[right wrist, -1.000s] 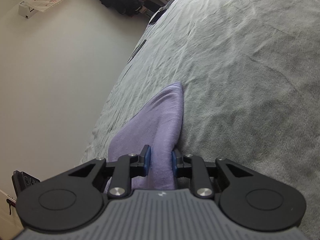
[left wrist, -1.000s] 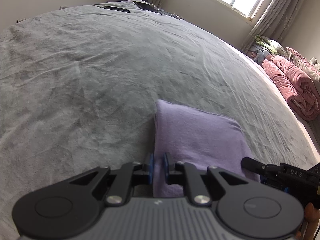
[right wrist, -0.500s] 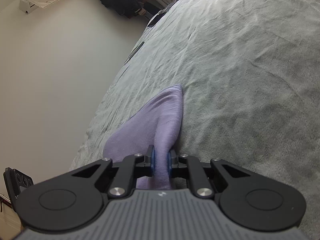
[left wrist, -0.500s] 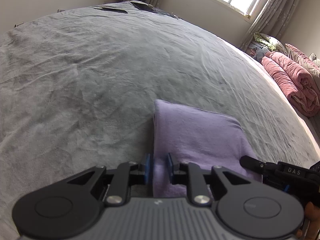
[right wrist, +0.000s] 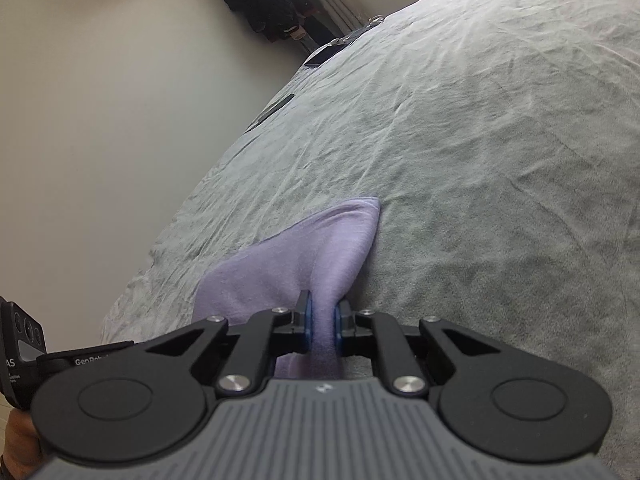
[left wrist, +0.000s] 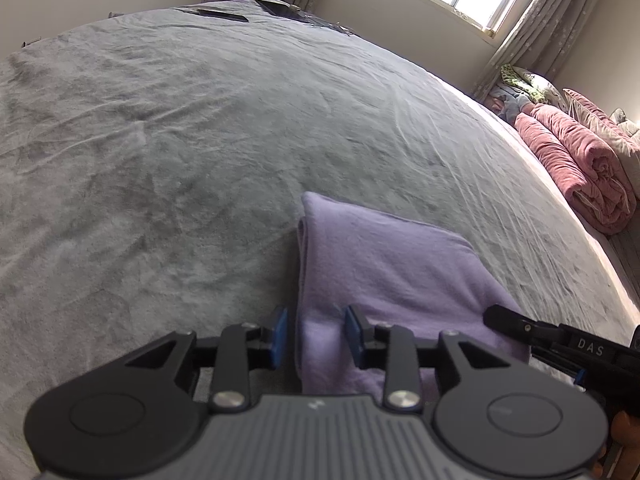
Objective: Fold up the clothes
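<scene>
A folded purple garment point(left wrist: 384, 264) lies on the grey bedcover point(left wrist: 180, 140). My left gripper point(left wrist: 316, 334) straddles its near left edge; its jaws are opening, and the blue pads point(left wrist: 280, 334) stand a little off the fabric between them. My right gripper point(right wrist: 323, 326) is shut on the garment's point(right wrist: 304, 256) near right edge, pinching a raised ridge of cloth between its pads. In the left wrist view the right gripper's body point(left wrist: 560, 346) reaches in from the lower right. The left gripper's body point(right wrist: 24, 344) shows at the right wrist view's left edge.
A rolled pink blanket point(left wrist: 580, 164) and other bedding lie along the bed's right side under a curtained window. Flat dark items point(left wrist: 224, 15) rest at the bed's far edge. A white wall point(right wrist: 100, 120) runs along the bed's left side, with dark clothing point(right wrist: 272, 4) hanging in the corner.
The left jaws have spread apart and let go of the garment's edge. The right jaws have closed onto the cloth, and that gripper has rolled and lifted slightly.
</scene>
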`<state>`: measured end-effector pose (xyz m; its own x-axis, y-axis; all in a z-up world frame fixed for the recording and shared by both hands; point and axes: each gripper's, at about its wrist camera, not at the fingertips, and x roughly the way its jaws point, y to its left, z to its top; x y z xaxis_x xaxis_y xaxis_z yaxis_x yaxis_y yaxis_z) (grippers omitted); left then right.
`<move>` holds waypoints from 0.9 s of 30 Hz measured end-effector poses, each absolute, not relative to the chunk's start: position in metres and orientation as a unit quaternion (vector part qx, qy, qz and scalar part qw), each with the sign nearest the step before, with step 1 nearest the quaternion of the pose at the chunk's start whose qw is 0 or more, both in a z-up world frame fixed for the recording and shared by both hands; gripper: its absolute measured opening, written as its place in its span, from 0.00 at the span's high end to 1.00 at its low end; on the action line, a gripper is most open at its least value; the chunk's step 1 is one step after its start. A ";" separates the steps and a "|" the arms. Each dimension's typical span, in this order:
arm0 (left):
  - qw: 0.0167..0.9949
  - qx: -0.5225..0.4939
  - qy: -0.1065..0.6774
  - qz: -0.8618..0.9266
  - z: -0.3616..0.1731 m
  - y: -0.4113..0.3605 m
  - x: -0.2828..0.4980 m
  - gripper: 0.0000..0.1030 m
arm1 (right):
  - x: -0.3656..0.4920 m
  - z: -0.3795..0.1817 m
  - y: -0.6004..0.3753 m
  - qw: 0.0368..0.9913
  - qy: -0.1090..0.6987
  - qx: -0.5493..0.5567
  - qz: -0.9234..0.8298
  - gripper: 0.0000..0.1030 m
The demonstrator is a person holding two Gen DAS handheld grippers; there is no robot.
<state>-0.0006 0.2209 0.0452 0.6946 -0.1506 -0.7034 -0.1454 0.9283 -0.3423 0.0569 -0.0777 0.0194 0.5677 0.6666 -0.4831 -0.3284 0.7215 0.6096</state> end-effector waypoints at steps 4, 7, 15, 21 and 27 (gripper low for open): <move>0.900 -0.192 0.391 -0.008 0.045 0.219 0.000 0.68 | 0.058 0.023 -0.074 0.863 0.356 0.214 0.287 0.89; 0.900 -0.192 0.392 -0.011 0.044 0.217 0.000 0.67 | 0.061 0.023 -0.072 0.864 0.357 0.213 0.285 0.89; 0.892 -0.220 0.395 -0.010 0.041 0.225 0.001 0.67 | 0.080 0.003 -0.079 0.817 0.402 0.289 0.296 0.79; 0.875 -0.275 0.399 -0.024 0.036 0.236 0.006 0.65 | 0.103 -0.006 -0.087 0.782 0.425 0.340 0.303 0.79; 0.842 -0.357 0.403 -0.047 0.021 0.246 0.013 0.62 | 0.118 0.005 -0.071 0.795 0.428 0.305 0.303 0.79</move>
